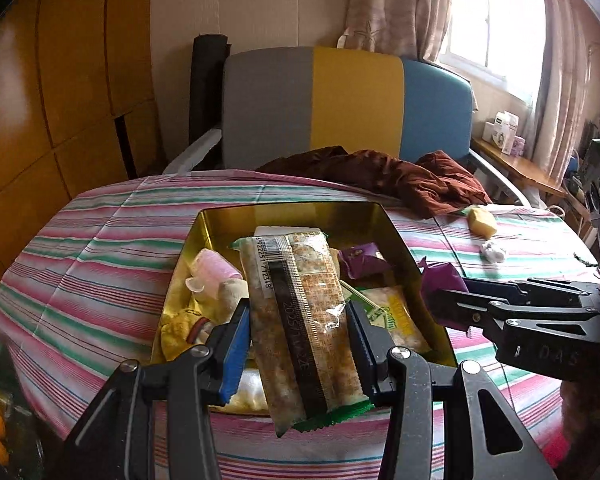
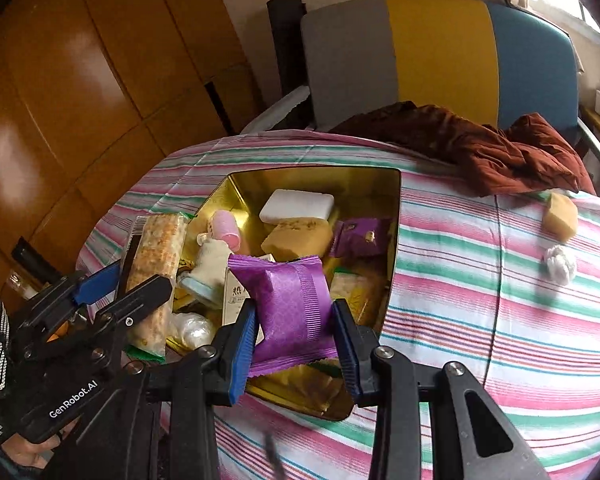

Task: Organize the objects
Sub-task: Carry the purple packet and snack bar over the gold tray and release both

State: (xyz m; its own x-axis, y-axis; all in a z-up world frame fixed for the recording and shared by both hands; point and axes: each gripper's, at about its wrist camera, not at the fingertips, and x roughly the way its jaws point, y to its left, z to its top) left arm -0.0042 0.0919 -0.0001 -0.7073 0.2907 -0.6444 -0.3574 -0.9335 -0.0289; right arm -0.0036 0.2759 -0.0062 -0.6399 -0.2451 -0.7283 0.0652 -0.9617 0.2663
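Observation:
My left gripper (image 1: 298, 344) is shut on a long clear-wrapped cracker packet (image 1: 300, 320) and holds it above the near edge of a gold tin (image 1: 292, 210). My right gripper (image 2: 296, 344) is shut on a purple snack packet (image 2: 290, 308) above the tin (image 2: 316, 176). The purple packet also shows in the left wrist view (image 1: 440, 284), and the cracker packet in the right wrist view (image 2: 154, 272). The tin holds a white soap bar (image 2: 296, 206), a yellow block (image 2: 296, 236), a pink roller (image 2: 228, 228), another purple packet (image 2: 358, 236) and other snacks.
The tin sits on a striped cloth (image 2: 480, 320). A yellow block (image 2: 560, 216) and a white crumpled wad (image 2: 560, 264) lie on the cloth to the right. A brown garment (image 2: 500, 152) lies at the back, before a grey, yellow and blue chair (image 2: 440, 56).

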